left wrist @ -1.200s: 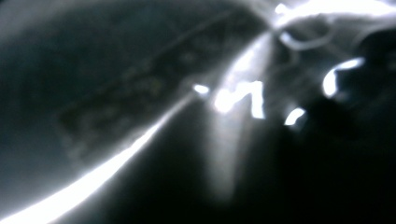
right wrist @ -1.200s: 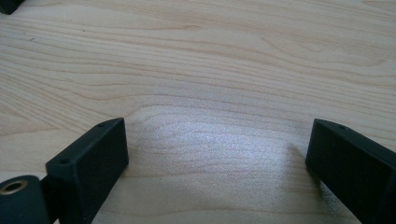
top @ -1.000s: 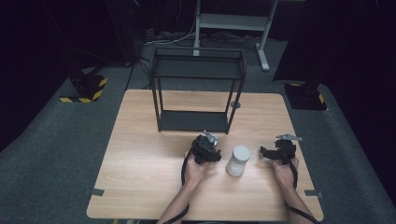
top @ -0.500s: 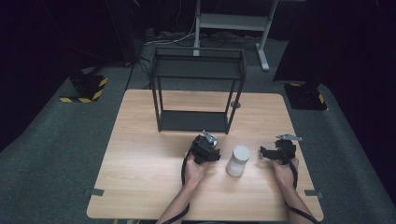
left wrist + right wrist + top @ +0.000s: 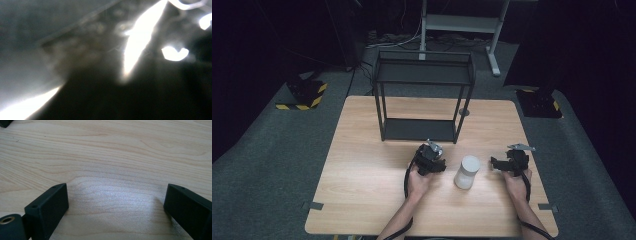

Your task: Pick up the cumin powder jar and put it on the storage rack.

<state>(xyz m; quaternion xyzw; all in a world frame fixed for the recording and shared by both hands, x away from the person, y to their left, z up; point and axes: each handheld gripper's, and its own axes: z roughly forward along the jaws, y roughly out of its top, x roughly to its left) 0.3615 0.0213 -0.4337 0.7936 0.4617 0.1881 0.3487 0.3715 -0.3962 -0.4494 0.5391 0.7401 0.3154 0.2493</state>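
While the dark room sits around it, the wooden surface (image 5: 362, 165) holds a black rack (image 5: 422, 97) and a white jar (image 5: 467, 172). Just beside the jar, the left claw (image 5: 432, 161) has squeezed shut. The right claw (image 5: 116, 202) stays wide, holding nothing.

Table (image 5: 362, 200): light wood, stood centred on the floor.
Floor (image 5: 272, 165): grey carpet lay all round it.
Metal stand (image 5: 462, 22): pale legs rose at twelve o'clock.
Striped blocks (image 5: 304, 97): yellow-black, at ten o'clock.
Light: dim, surroundings were dark.
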